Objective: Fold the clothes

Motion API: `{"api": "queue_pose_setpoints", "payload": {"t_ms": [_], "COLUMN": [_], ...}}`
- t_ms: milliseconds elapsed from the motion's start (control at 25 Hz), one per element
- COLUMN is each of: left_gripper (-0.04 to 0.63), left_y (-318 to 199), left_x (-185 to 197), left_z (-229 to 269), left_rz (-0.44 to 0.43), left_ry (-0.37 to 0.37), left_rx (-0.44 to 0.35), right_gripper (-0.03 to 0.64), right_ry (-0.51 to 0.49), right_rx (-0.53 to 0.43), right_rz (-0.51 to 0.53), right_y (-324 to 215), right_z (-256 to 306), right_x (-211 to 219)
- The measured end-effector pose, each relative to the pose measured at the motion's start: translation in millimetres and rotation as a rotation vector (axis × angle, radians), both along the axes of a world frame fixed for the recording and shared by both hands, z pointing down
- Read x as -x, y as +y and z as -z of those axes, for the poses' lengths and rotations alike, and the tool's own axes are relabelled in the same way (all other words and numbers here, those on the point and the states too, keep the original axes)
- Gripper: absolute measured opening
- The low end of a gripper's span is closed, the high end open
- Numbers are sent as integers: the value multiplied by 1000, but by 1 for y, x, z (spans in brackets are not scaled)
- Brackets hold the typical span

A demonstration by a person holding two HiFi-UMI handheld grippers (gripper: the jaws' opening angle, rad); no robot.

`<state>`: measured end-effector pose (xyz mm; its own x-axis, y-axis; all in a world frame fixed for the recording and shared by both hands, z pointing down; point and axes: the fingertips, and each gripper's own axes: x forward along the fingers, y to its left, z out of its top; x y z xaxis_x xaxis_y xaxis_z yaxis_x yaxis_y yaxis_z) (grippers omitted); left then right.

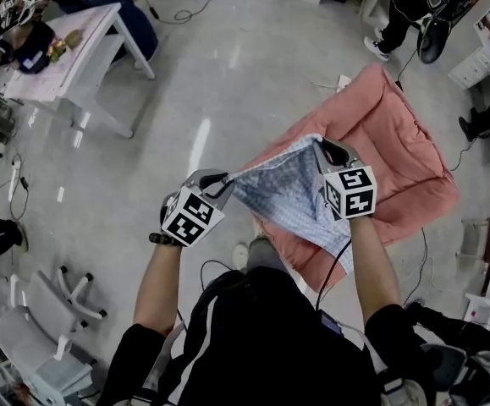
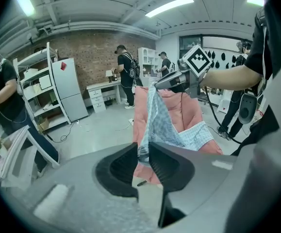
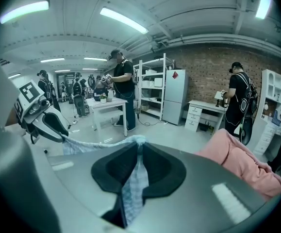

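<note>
Blue-checked garment [image 1: 285, 189] hangs spread in the air over the near edge of the pink quilt [image 1: 401, 146], top edge taut between the left gripper [image 1: 226, 178] and right gripper [image 1: 323, 148], each clamped tight on one upper corner.

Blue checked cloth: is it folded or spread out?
Spread out: the left tool and right tool each pinch a top corner, and the cloth hangs between them.

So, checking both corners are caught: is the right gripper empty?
No, the right gripper is closed on a bunched edge of the blue checked cloth, which stretches across to the left gripper.
</note>
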<state>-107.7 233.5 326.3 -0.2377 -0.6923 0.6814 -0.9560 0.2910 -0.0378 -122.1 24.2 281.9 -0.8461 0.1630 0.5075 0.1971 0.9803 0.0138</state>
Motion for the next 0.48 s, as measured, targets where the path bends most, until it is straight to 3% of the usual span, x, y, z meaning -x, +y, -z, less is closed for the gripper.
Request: {"api": "queue_pose_setpoints", "payload": {"t_ms": [480], "left_gripper": [80], "left_y": [-25], "left_x": [81], "left_z": [-43], "left_rz": [87], "left_ry": [41], "left_rx": [88], "right_gripper": [43], "right_ry": [73], "right_rx": [51], "right_rz": [90], "right_y": [-25], "right_z": [-42], "right_x": [93]}}
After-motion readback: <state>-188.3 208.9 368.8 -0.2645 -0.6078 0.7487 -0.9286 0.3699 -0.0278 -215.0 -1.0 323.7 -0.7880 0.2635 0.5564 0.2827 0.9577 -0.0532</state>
